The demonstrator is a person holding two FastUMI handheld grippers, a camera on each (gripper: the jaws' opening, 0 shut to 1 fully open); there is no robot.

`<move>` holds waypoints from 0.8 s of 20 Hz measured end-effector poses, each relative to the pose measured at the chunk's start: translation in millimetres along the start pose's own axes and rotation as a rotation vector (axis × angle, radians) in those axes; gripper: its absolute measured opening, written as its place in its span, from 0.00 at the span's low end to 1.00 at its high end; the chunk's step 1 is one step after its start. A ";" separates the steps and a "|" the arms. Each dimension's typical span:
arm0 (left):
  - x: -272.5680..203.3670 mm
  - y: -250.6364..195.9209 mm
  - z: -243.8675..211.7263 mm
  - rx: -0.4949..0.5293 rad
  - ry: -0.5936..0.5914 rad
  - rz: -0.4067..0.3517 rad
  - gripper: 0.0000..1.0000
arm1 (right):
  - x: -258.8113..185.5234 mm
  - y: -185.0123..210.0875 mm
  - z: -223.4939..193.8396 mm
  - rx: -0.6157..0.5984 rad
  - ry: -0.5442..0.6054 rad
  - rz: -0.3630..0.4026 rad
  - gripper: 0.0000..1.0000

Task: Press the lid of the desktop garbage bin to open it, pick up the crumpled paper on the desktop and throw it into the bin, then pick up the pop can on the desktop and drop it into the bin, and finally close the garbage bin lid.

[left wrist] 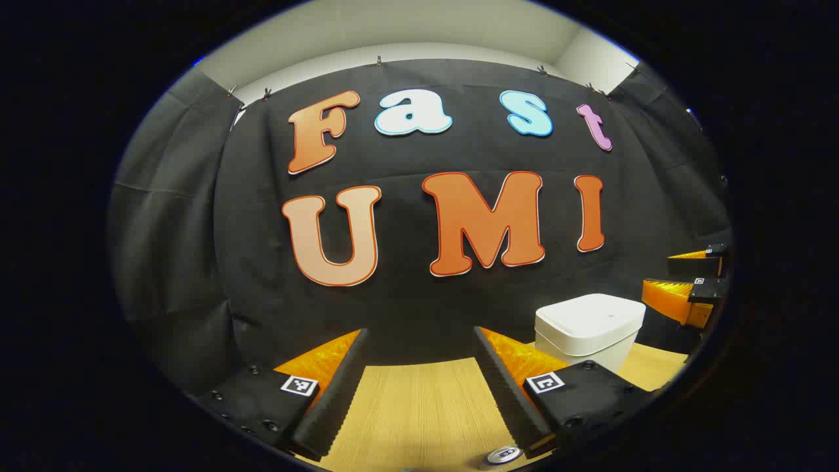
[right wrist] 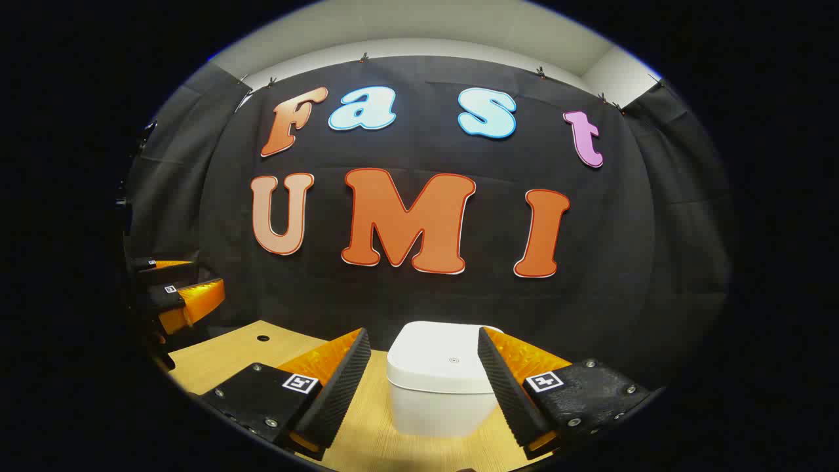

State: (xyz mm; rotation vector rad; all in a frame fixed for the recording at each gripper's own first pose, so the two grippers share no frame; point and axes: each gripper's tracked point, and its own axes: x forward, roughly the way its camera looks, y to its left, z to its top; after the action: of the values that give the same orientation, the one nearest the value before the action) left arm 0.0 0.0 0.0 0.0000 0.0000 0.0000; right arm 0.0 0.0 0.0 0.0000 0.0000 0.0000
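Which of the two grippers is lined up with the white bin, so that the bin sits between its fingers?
The right gripper: the bin stands centred ahead between its open fingers. For the left gripper, it stands off to the right.

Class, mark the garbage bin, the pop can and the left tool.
garbage bin (right wrist: 446, 364): right gripper view, on its closed lid.
pop can (left wrist: 503, 453): left gripper view, on its top.
left tool (left wrist: 419, 380): left gripper view, midway between its fingertips.

We take this for a recording booth, not a home: black cloth (right wrist: 655, 249) clipped up as walls, plain white ceiling (left wrist: 406, 33) above, bare wooden desktop (left wrist: 419, 406) below.
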 end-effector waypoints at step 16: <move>-23.1 27.7 -7.8 -0.020 0.012 -0.051 0.99 | -17.6 11.3 16.0 -0.038 0.028 -0.078 0.99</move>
State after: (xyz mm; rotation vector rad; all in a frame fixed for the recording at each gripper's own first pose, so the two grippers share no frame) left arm -23.1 27.7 -7.8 -0.0203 0.0124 -0.0507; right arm -17.6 11.3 16.0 -0.0385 0.0280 -0.0781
